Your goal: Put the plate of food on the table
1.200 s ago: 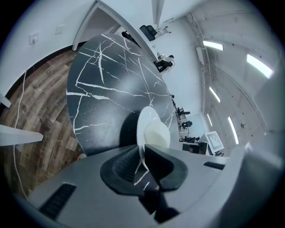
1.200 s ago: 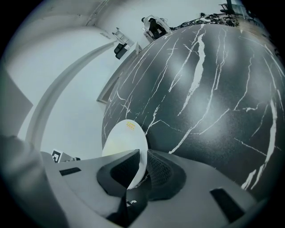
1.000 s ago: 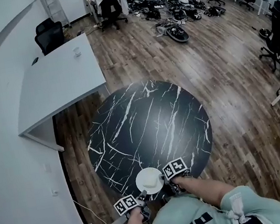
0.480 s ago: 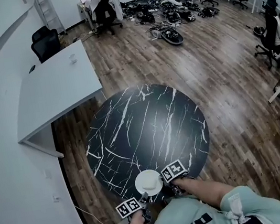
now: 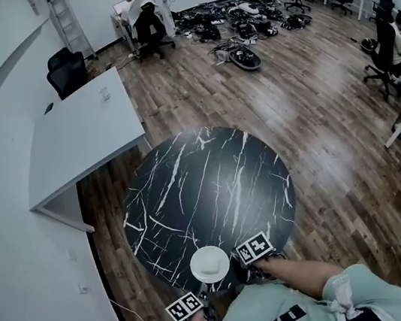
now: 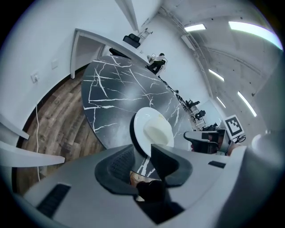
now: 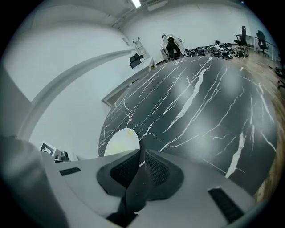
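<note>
The white round plate of food [image 5: 210, 265] rests at the near edge of the black marble worktop [image 5: 205, 186]. The left tool [image 6: 141, 153] is releasing, its jaws opening around the plate's rim. The right tool [image 7: 141, 156], jaws nearly together, sits just right of the plate.

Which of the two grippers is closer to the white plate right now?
Left. The left gripper has the rim of the plate between its opening jaws; the right gripper sits just beside the plate, jaws together.
</note>
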`<action>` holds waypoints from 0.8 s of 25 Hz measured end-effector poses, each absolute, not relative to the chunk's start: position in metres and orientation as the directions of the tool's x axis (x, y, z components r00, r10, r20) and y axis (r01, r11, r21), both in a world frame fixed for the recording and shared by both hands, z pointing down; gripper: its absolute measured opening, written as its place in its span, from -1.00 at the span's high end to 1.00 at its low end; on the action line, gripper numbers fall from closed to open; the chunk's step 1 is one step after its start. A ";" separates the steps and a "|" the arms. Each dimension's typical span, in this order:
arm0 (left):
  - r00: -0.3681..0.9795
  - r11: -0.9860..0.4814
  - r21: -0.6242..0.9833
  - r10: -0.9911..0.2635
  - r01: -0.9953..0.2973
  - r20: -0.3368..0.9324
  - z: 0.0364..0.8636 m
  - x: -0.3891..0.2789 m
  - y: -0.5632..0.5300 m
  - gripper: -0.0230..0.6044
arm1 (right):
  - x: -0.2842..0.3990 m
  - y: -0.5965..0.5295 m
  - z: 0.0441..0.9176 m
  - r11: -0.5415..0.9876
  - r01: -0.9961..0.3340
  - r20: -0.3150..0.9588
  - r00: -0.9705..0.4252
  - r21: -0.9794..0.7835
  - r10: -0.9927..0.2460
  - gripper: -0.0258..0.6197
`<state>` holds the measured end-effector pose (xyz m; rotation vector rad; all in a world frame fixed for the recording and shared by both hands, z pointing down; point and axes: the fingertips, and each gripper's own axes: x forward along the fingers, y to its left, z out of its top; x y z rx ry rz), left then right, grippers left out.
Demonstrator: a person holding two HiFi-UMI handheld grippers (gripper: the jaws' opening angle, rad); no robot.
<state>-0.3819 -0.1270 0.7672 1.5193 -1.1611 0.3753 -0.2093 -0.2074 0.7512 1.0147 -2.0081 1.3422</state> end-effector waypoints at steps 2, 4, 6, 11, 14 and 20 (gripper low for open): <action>0.432 0.134 0.548 -0.474 -0.826 0.767 0.761 -0.384 -0.119 0.61 | -0.201 -0.201 0.743 0.215 -0.802 0.738 -0.597 -0.558 -0.313 0.79; 0.403 0.141 0.530 -0.499 -0.836 0.767 0.755 -0.383 -0.112 0.70 | -0.194 -0.196 0.734 0.211 -0.790 0.720 -0.613 -0.576 -0.327 0.79; 0.385 0.131 0.517 -0.521 -0.846 0.762 0.748 -0.375 -0.107 0.82 | -0.187 -0.193 0.725 0.231 -0.783 0.708 -0.621 -0.577 -0.337 0.80; 0.406 0.038 0.513 -0.562 -0.858 0.721 0.720 -0.332 -0.103 0.90 | -0.163 -0.183 0.699 0.321 -0.772 0.691 -0.635 -0.549 -0.344 0.89; 0.418 -0.039 0.493 -0.592 -0.869 0.690 0.697 -0.298 -0.108 0.91 | -0.146 -0.171 0.679 0.397 -0.749 0.678 -0.656 -0.530 -0.332 0.89; 0.429 -0.169 0.431 -0.652 -0.886 0.626 0.648 -0.226 -0.121 0.91 | -0.110 -0.149 0.642 0.586 -0.700 0.667 -0.667 -0.408 -0.333 0.89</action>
